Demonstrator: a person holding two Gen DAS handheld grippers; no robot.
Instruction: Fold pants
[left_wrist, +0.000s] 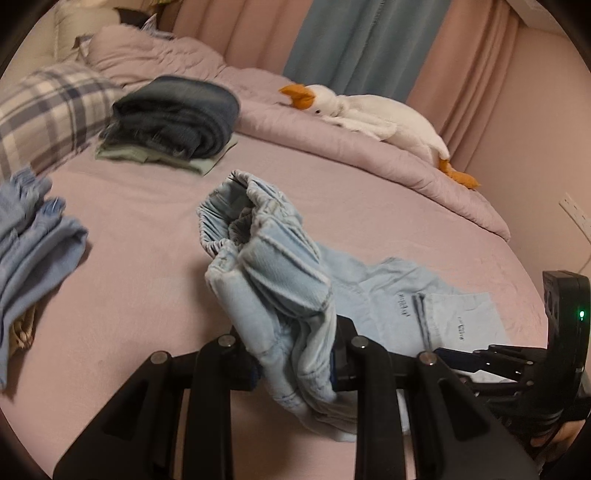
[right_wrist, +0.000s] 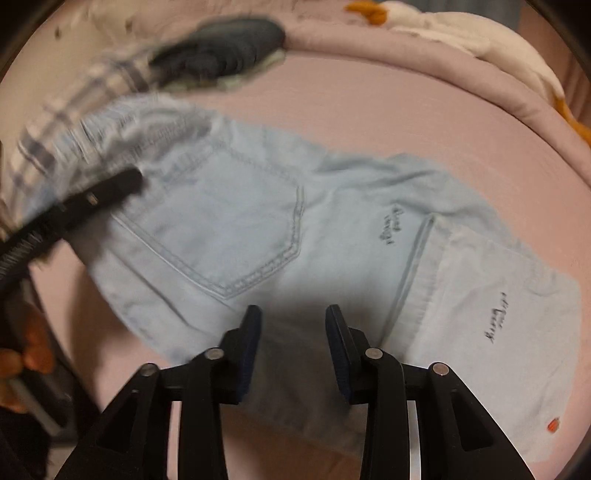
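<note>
My left gripper (left_wrist: 295, 369) pinches the waistband end of the pale blue pants (right_wrist: 258, 221) and lifts it; the legs trail away to my right across the bed (left_wrist: 147, 258). My right gripper (right_wrist: 293, 347) hovers spread and empty over the middle, nearer the fold line.

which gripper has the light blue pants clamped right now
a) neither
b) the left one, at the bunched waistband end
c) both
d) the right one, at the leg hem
b) The left gripper has its jaws shut on the bunched waistband end of the light blue pants, while the right gripper hangs above the fabric with nothing between its open jaws.
</note>
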